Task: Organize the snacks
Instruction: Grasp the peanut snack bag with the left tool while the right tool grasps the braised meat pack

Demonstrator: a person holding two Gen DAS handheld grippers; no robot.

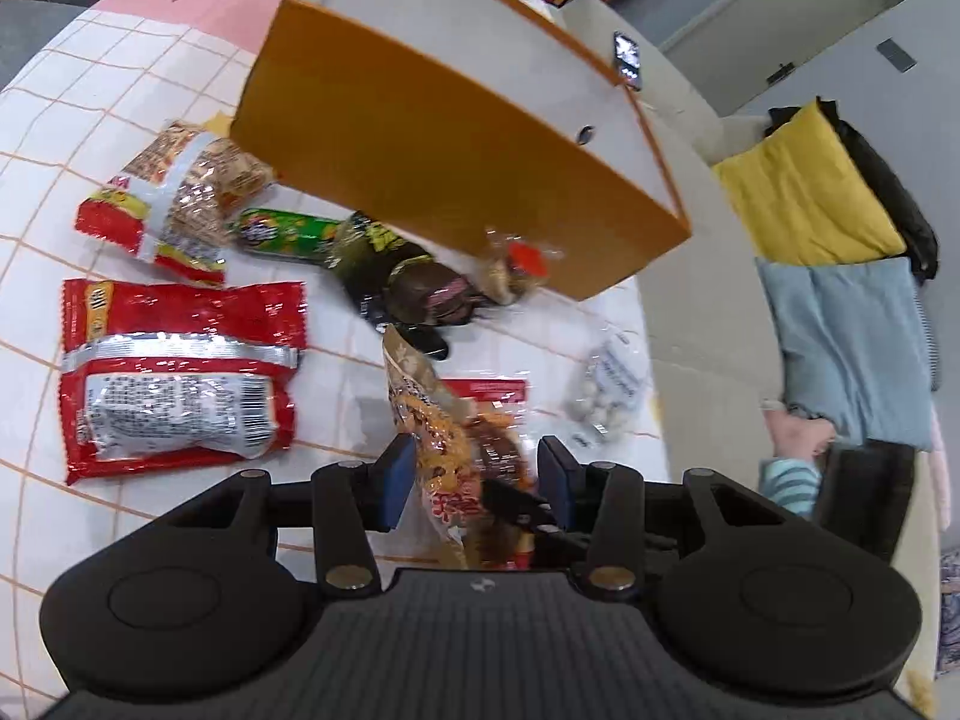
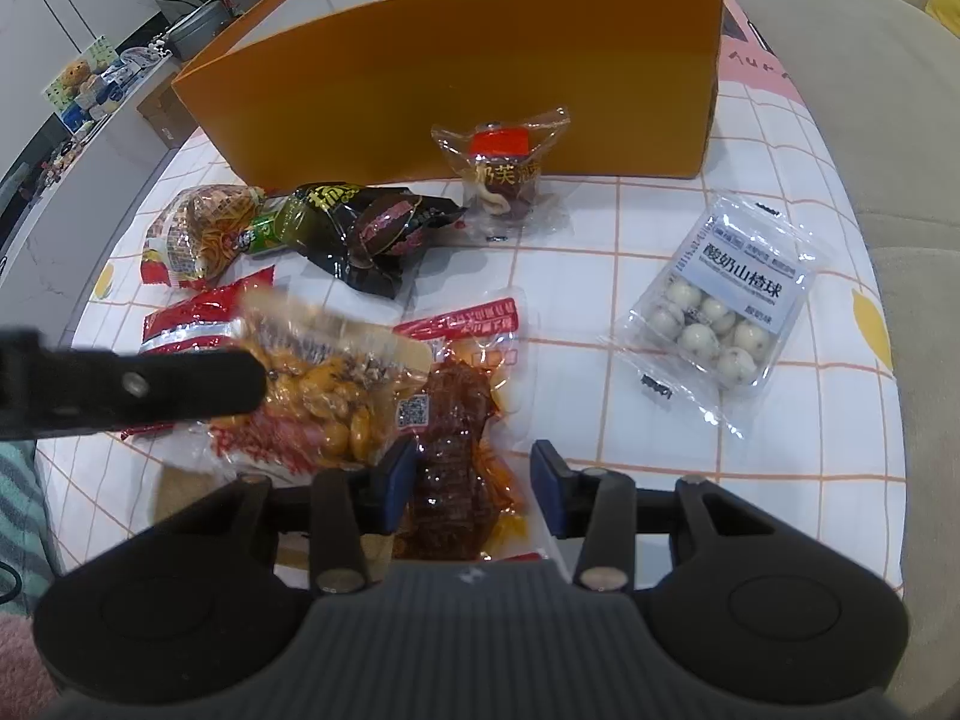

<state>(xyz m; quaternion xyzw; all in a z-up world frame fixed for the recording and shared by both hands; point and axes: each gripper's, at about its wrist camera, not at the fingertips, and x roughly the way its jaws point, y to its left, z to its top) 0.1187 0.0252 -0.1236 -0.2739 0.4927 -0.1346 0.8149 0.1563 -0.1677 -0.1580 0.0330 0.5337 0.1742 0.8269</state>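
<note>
Partly blurred, yellow snack pack pinched in left jaws; right jaws' state unclear.

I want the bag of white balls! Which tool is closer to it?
Right. The right tool sits over the red meat pack just beside the white-ball bag; the left tool, gripping the yellow bean bag, is farther off.

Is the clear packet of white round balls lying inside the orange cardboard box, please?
No, the clear packet of white balls lies on the checked tablecloth in front of the orange cardboard box, apart from it.
</note>
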